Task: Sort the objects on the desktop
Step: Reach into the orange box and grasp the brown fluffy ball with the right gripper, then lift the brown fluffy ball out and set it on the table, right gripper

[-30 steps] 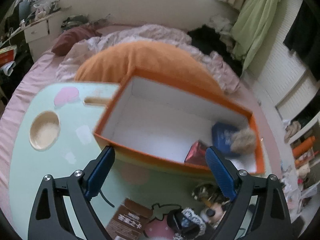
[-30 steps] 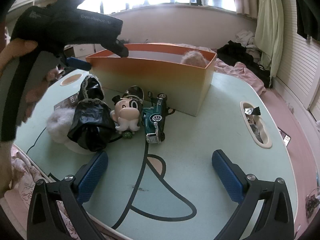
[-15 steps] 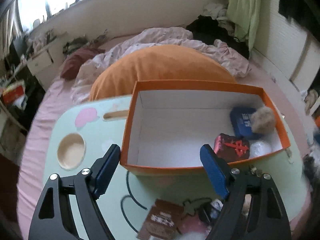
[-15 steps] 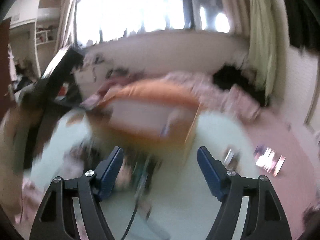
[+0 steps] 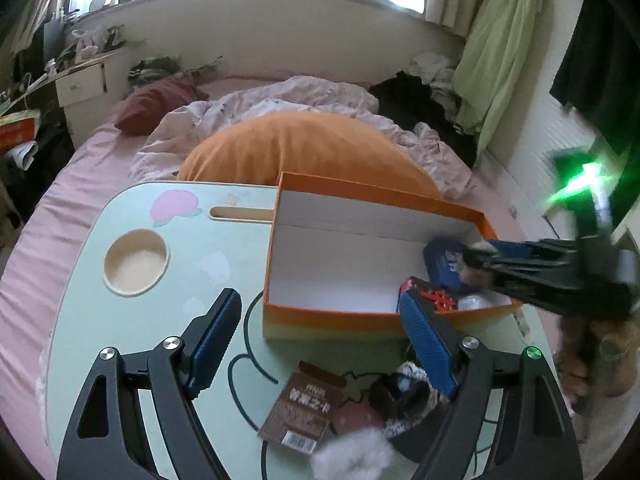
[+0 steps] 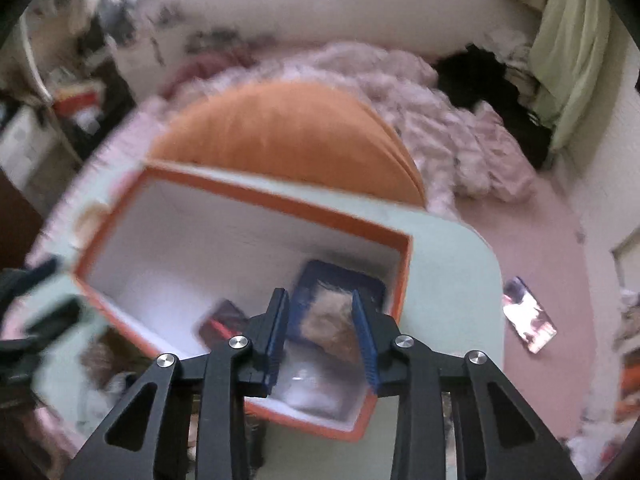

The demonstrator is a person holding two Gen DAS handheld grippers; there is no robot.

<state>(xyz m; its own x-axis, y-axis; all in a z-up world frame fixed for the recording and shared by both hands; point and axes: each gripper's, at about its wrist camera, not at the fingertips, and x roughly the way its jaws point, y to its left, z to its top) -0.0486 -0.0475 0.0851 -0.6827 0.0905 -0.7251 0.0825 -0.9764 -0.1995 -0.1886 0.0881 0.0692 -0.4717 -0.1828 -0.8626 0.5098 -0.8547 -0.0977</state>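
My right tongs [image 6: 319,300] have swung from the loose toys on the table up over the orange box [image 6: 248,196], and their jaws are closing to a narrow gap. A tan fluffy ball [image 6: 332,320] shows between them, lying on the blue pouch [image 6: 340,280] in the box's 4 o'clock corner; I cannot tell whether the pads touch it. My left tongs [image 5: 318,304] stand wide and empty, narrower than 1 second ago, above the table [image 5: 120,320] at the box's near wall. I judge sorting is part done: the red packet [image 5: 436,296] is boxed, while a brown card [image 5: 304,408], a black lacy toy [image 5: 400,392] and white fluff [image 5: 356,456] wait at 6 o'clock.
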